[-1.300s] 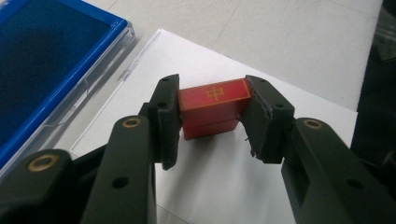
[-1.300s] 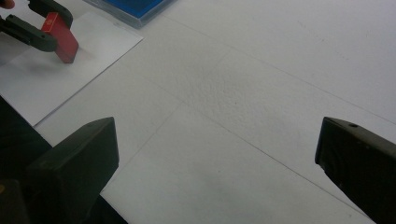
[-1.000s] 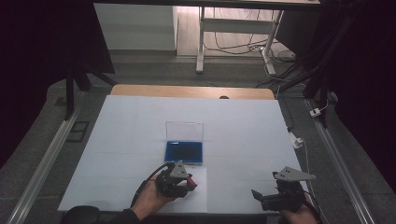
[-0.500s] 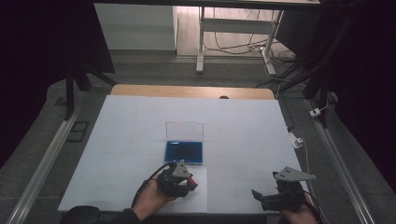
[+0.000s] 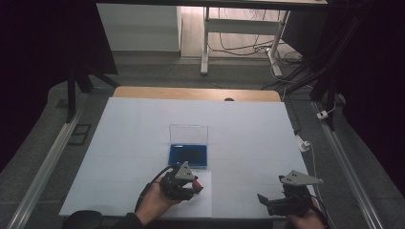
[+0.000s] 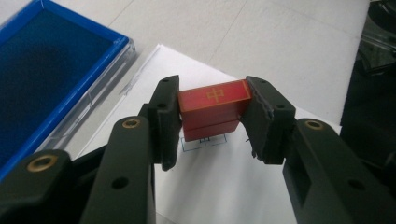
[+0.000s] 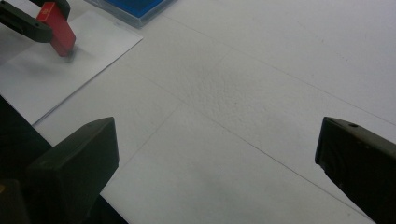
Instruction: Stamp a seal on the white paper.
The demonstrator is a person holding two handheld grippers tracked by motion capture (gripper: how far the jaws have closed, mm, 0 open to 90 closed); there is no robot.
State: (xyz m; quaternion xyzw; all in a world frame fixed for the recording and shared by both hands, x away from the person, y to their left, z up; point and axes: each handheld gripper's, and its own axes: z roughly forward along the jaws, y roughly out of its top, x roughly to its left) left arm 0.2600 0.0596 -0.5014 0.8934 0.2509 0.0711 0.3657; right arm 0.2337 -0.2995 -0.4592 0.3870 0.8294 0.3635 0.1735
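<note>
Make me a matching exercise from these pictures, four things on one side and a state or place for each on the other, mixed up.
Things:
1. red stamp block
2. blue ink pad case
3. left gripper
4. right gripper

States or places:
A. jaws wide apart over bare table
B. lid standing open
C. resting on a white paper sheet
D. clamped on the red block

Pairs: 1-C, 2-B, 3-D, 4-A

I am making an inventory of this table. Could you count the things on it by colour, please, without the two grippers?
Red: 1, the red stamp block gripped by the left gripper.
Blue: 1, the blue ink pad case with its clear lid raised.
White: 1, the white paper sheet under the stamp.
Total: 3
</note>
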